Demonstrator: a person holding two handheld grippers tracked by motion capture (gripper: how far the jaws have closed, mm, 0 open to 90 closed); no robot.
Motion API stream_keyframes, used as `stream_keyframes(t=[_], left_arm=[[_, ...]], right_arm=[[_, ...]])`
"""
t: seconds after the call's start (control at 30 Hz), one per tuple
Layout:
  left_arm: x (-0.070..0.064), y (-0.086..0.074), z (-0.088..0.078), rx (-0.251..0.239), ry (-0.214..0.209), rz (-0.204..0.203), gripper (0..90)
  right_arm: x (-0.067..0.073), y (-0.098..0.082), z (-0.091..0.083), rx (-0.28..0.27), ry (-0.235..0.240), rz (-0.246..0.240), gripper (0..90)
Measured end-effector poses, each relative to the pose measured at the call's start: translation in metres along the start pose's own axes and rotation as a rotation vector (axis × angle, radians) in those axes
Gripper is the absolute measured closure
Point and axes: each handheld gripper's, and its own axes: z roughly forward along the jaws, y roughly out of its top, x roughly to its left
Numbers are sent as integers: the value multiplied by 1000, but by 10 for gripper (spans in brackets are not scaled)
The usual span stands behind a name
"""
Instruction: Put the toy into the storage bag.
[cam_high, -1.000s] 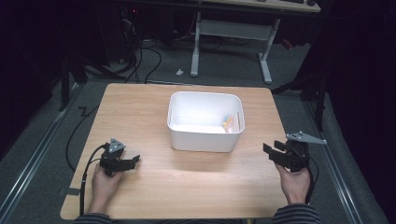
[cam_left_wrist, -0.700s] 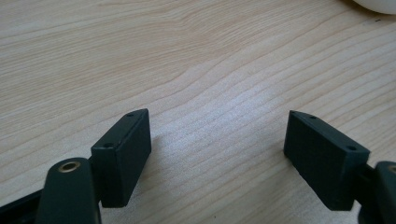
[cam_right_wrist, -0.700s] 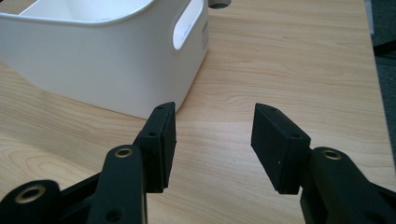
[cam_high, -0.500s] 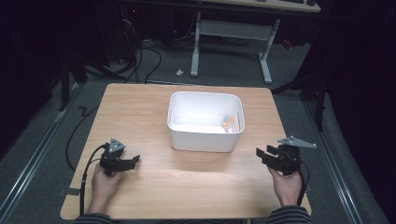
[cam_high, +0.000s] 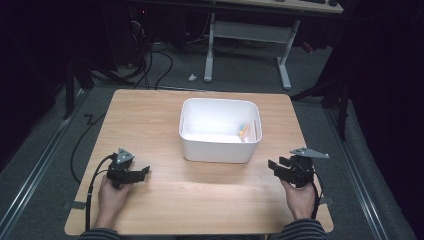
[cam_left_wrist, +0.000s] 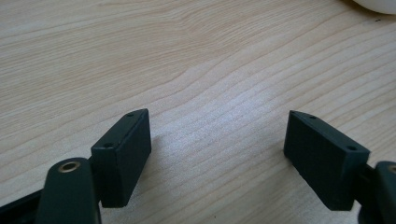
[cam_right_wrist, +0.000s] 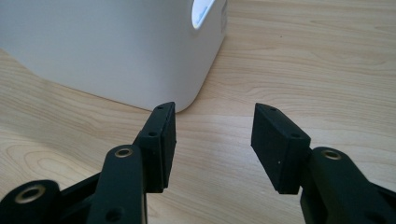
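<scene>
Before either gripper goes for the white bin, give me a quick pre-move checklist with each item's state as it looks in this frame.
1. Left gripper open with nothing between its jaws: ok.
2. Right gripper open with nothing between its jaws: ok.
3. White bin upright and resting flat on the table: ok.
4. Tabletop bare between each gripper and the bin: ok.
5. What lies inside the bin: cannot tell. A small yellowish item sits by the right wall, too small to identify.
6. Cables free of the table edge: cannot tell. The left gripper's cable loops close by the person's hand.
</scene>
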Motion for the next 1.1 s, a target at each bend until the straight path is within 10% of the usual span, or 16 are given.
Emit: stream_keyframes(t=[1.1], left_arm=[[0, 0, 0, 1, -1, 0, 234]], right_arm=[[24, -27, 53, 62, -19, -63, 502]])
